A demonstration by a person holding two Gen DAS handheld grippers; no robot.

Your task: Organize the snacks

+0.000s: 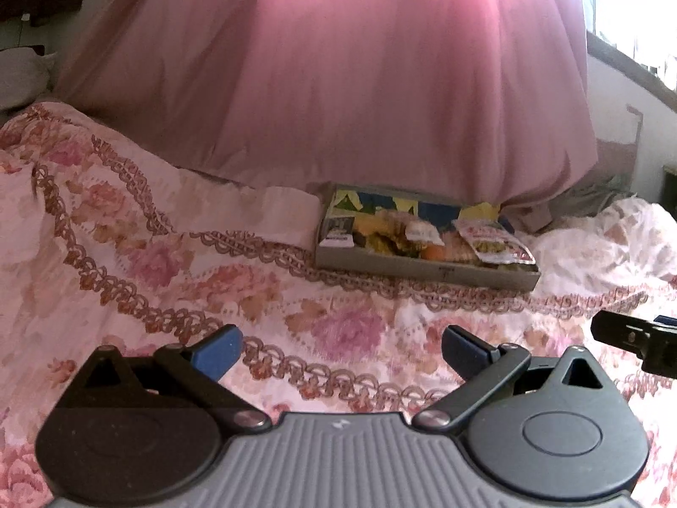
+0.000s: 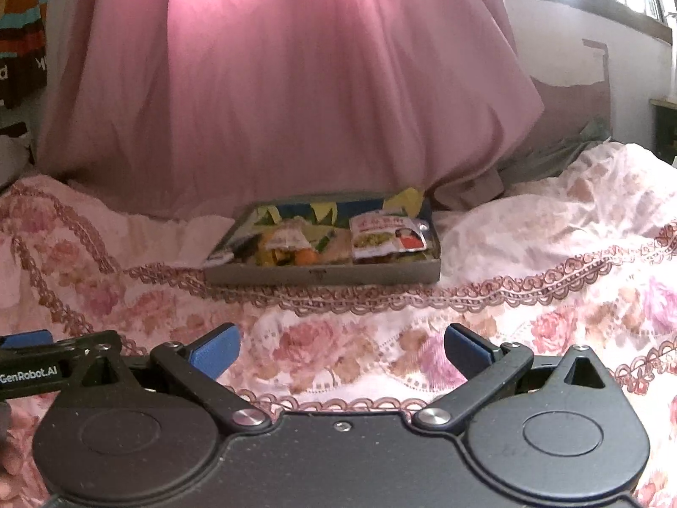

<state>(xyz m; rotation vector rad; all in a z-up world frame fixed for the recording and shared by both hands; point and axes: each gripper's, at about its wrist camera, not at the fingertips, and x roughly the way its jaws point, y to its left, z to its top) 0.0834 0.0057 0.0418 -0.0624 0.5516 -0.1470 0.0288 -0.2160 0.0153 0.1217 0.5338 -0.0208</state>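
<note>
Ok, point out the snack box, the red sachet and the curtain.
Snack box (image 2: 321, 274), right wrist view, front wall.
Red sachet (image 2: 387, 237), right wrist view, printed face.
Curtain (image 1: 381, 84), left wrist view, middle folds.

Snack-filled tray (image 2: 321, 274) on floral bedspread (image 2: 529, 279)

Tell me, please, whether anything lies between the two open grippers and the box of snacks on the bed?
Nothing visible does. Between the left gripper, the right gripper and the snack box lies only bare floral bedspread. The pink curtain hangs behind the box, not in front.
</note>
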